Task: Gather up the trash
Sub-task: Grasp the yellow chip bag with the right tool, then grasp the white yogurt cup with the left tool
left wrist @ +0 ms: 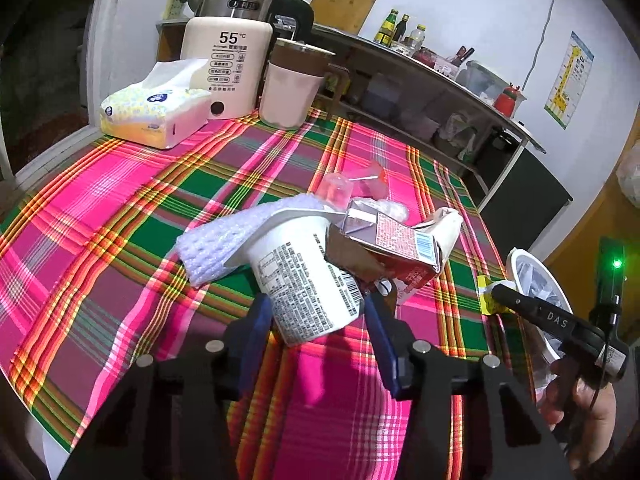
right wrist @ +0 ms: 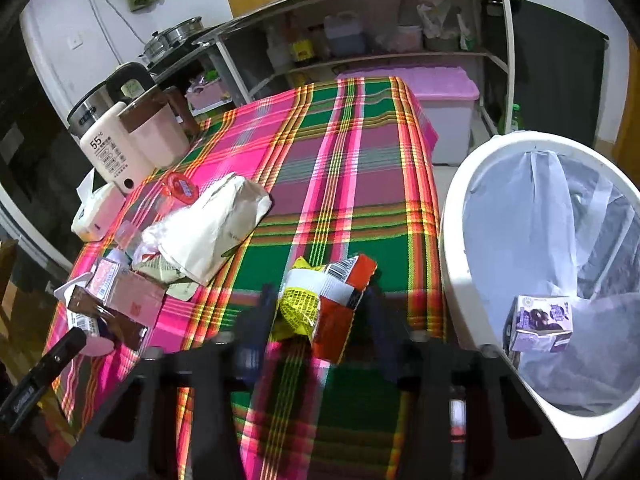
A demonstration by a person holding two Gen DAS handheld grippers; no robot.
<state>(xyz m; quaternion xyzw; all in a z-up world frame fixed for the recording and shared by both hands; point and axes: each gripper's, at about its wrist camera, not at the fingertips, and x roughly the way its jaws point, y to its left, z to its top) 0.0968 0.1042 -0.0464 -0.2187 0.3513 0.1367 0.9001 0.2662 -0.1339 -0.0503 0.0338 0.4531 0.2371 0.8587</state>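
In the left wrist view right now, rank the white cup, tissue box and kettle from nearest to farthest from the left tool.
1. White cup: between the left tool's fingers, lying tilted on the cloth.
2. Tissue box: far left, near the table's back edge.
3. Kettle: at the very back, behind the cream "55" appliance.

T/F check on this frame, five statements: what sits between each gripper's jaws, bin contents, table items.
1. The left gripper has the white printed cup between its jaws. True.
2. The right gripper has a tissue box between its jaws. False: a crumpled yellow and red wrapper.
3. The white bin is empty. False: a small purple carton lies in it.
4. The bin stands beside the plaid table. True.
5. The tissue pack lies in the bin. False: it is on the table.
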